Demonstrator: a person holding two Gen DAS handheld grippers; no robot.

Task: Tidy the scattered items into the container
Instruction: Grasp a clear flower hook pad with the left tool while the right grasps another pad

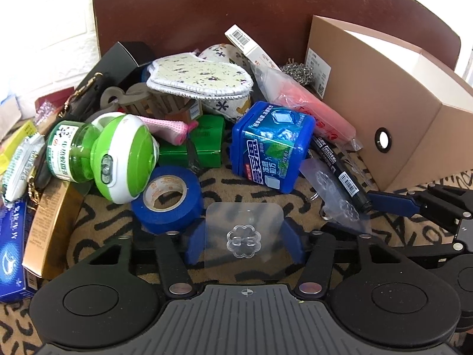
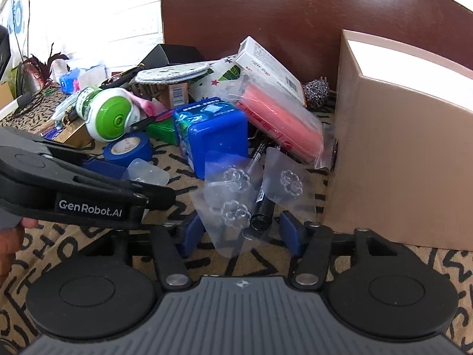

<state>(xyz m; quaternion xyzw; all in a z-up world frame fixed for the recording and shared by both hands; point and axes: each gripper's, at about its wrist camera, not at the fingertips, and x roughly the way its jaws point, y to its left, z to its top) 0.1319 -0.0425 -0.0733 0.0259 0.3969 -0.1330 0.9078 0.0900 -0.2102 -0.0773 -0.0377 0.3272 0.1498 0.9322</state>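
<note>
A tan cardboard box (image 1: 393,118), the container, stands at the right; it also shows in the right wrist view (image 2: 399,148). My left gripper (image 1: 244,244) is open, its blue fingers on either side of a clear adhesive hook sheet (image 1: 244,230) lying on the patterned cloth. My right gripper (image 2: 240,233) is open around several clear hook sheets (image 2: 233,195) and the cap end of a black marker (image 2: 261,210). The left gripper's arm (image 2: 74,183) reaches in from the left in the right wrist view.
A pile lies behind: blue tape roll (image 1: 167,198), blue mint tub (image 1: 270,145), green and white repellent device (image 1: 118,156), green box (image 1: 204,142), pink bagged roll (image 1: 313,112), oven mitt (image 1: 201,80), steel scourer (image 1: 297,72), cartons at left (image 1: 47,224). A brown chair back (image 1: 236,9) stands behind.
</note>
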